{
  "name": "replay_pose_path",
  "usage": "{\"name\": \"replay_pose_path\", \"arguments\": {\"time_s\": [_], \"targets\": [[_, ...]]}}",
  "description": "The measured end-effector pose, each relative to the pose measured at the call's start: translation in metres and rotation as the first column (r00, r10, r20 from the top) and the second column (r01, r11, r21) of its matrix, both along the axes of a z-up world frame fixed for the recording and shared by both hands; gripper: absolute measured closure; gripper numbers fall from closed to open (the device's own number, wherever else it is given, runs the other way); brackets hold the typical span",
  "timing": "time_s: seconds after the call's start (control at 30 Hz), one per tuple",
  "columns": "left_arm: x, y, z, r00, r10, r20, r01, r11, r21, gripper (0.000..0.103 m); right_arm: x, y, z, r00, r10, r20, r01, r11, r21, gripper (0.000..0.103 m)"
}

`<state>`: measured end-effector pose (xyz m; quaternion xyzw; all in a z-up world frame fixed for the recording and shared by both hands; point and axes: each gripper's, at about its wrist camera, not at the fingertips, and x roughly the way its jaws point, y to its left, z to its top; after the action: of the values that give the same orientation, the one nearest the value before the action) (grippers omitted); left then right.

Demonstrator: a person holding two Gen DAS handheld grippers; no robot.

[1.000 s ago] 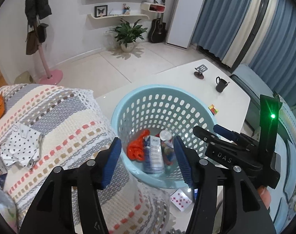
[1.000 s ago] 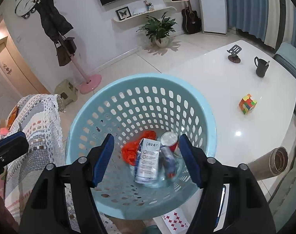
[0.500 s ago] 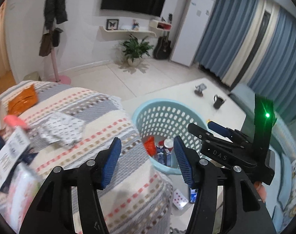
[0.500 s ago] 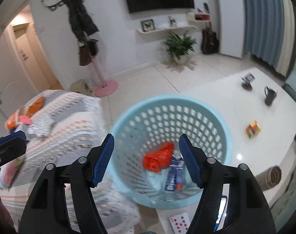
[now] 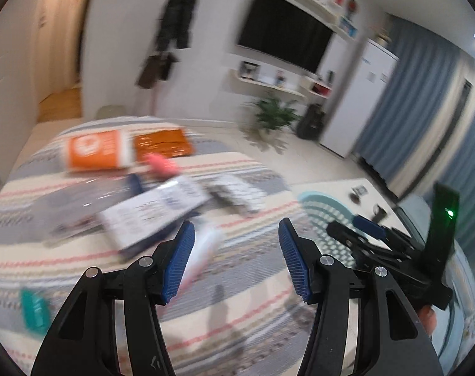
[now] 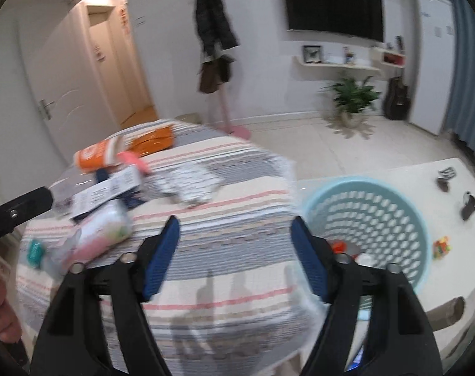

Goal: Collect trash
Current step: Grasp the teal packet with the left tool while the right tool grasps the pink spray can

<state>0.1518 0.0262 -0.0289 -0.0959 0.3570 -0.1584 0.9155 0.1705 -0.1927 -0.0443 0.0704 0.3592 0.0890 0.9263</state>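
The trash, a white-and-blue package (image 5: 157, 210), an orange box (image 5: 95, 152), an orange packet (image 5: 162, 144) and a pink wrapper (image 6: 102, 232), lies blurred on the striped cover (image 6: 221, 219), above and left of both pairs of fingers, touching neither. The light blue basket (image 6: 367, 213) stands on the white desk (image 6: 419, 172) at the right. The left gripper (image 5: 235, 260) stands narrowly apart, holding nothing. The right gripper (image 6: 235, 258) has just been opening and is wide, nothing between its fingers.
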Motion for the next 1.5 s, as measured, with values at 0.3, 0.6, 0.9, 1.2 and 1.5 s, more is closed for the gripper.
{"name": "replay_pose_path", "arguments": {"time_s": [0.3, 0.6, 0.9, 1.2, 1.5], "targets": [[-0.033, 0.123, -0.010, 0.974, 0.223, -0.036, -0.225, 0.973, -0.049, 0.048, 0.002, 0.089, -0.010, 0.982, 0.156, -0.106, -0.142, 0.981, 0.130, 0.019], [-0.053, 0.197, -0.043, 0.934, 0.339, -0.114, -0.344, 0.939, -0.019, 0.046, 0.006, 0.143, -0.020, 0.974, 0.128, -0.185, -0.095, 0.980, 0.176, 0.010], [-0.038, 0.174, -0.079, 0.941, 0.295, -0.164, -0.285, 0.955, 0.087, 0.038, 0.029, 0.160, -0.051, 0.936, 0.005, -0.352, 0.091, 0.962, 0.256, 0.008], [-0.041, 0.163, -0.086, 0.937, 0.320, -0.141, -0.294, 0.939, 0.180, 0.043, 0.036, 0.197, -0.056, 0.937, 0.005, -0.350, 0.047, 0.989, 0.139, 0.017], [-0.044, 0.149, -0.081, 0.949, 0.290, -0.126, -0.259, 0.941, 0.217, 0.065, 0.013, 0.198, -0.045, 0.946, 0.098, -0.310, -0.090, 0.995, 0.041, 0.049]]}}
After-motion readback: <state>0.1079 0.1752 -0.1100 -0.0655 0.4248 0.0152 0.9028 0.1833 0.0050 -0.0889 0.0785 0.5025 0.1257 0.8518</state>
